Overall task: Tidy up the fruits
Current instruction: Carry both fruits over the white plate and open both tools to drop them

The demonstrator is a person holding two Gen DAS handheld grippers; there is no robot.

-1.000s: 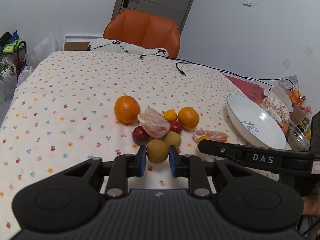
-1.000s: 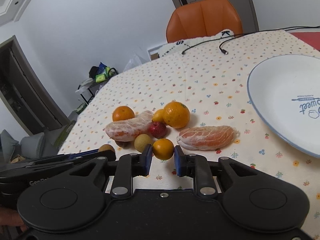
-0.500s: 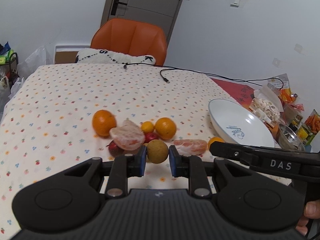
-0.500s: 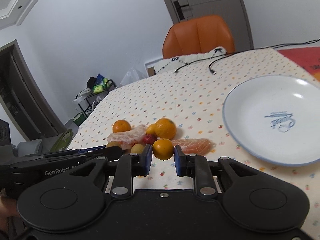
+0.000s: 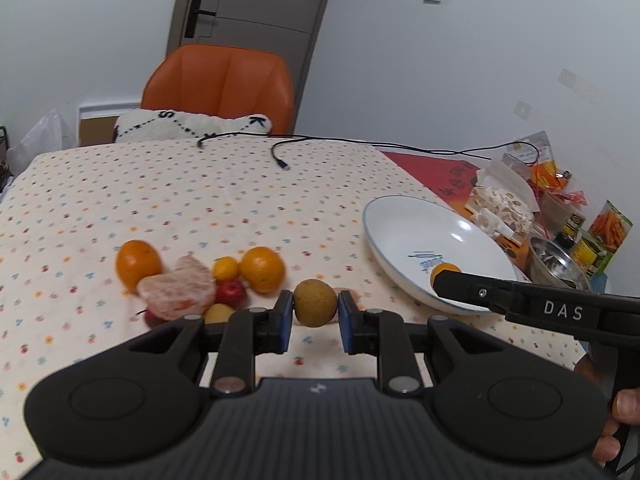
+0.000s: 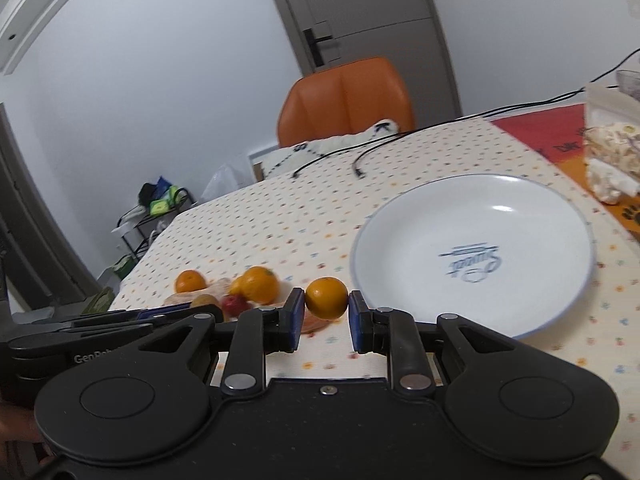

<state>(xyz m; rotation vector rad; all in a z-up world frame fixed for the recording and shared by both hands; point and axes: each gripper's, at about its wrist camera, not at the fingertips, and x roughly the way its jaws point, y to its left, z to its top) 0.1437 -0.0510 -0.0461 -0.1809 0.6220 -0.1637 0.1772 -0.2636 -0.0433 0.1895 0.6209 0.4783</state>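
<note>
Both claws have lifted clear of the fruit pile toward the plate [image 6: 472,216]. Left claw [image 5: 315,307] grips a brown fruit [image 5: 315,302]; right claw [image 6: 326,299] grips a small orange [image 6: 326,298] near the plate's rim. Release comes next.

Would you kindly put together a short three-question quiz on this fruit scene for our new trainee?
1. True or false: the white plate already holds fruit.
2. What does the left hand-held gripper hold? A) a red fruit B) a yellow-brown round fruit C) a peeled segment
3. Fill in: the right hand-held gripper is shut on a small ____.

Key: 1 false; 2 B; 3 orange.
</note>
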